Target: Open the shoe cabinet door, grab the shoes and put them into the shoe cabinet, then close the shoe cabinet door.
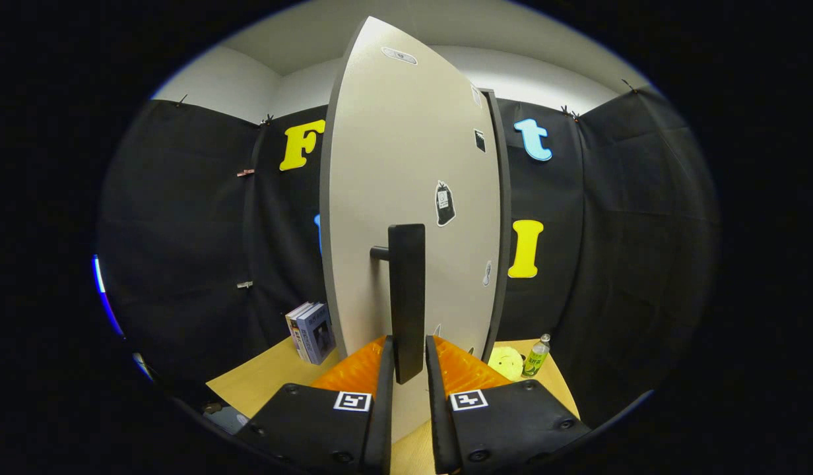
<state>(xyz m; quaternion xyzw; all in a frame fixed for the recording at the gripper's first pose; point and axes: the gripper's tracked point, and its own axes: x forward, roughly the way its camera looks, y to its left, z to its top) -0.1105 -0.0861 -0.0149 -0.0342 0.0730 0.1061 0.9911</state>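
A: Door (406,171) is where we are: it stands just ahead, its handle (406,297) running down between the fingers.

B: Is the gripper (410,359) clamped?

A: Fingers sit close on either side of the handle, apparently pinching it; I can't see real contact.

B: Progress?

A: Early, I'd judge. Whether the door is swung out yet I can't tell. Shoes remain to be stowed, then closing.

B: Around it?

A: Books (311,332) and a bottle (537,356) on the table (261,379).
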